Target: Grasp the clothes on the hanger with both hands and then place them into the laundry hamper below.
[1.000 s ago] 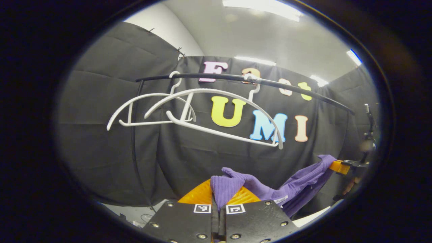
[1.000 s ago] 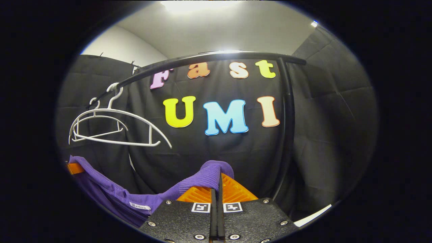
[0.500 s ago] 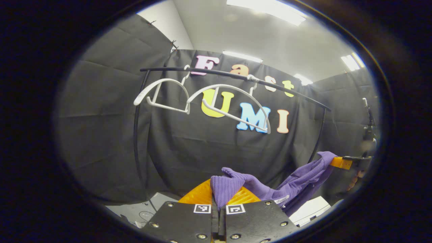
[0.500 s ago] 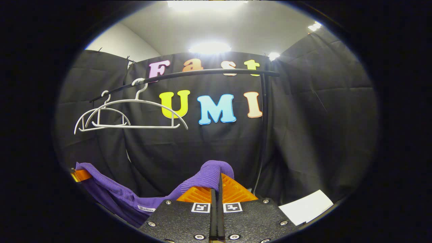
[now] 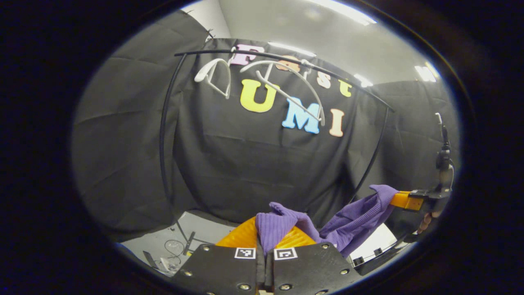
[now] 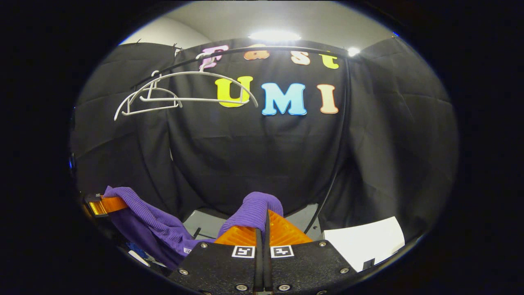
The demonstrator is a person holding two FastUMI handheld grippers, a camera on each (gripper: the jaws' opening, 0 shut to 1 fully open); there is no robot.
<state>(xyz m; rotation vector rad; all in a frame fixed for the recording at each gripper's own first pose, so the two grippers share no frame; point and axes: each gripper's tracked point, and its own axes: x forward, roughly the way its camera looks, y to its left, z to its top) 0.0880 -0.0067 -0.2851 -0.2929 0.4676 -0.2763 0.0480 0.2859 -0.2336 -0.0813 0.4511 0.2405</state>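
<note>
— Black cloth walls the booth all round. What do the grippers hold?

— Left gripper (image 5: 265, 246) pinches one purple garment (image 5: 352, 219) fold; right gripper (image 6: 262, 229) pinches another, the cloth sagging between them.

— And beyond them?

— Above and behind both, two bare white hangers (image 6: 163, 92) hang on the black rail (image 5: 286, 57).

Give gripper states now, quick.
Left gripper: shut on the purple ribbed knit garment.
Right gripper: shut on the same garment's other end.

Right hand-held gripper (image 6: 262, 229) clamps purple garment (image 6: 163, 229); white hangers (image 6: 180, 92) bare.
</note>
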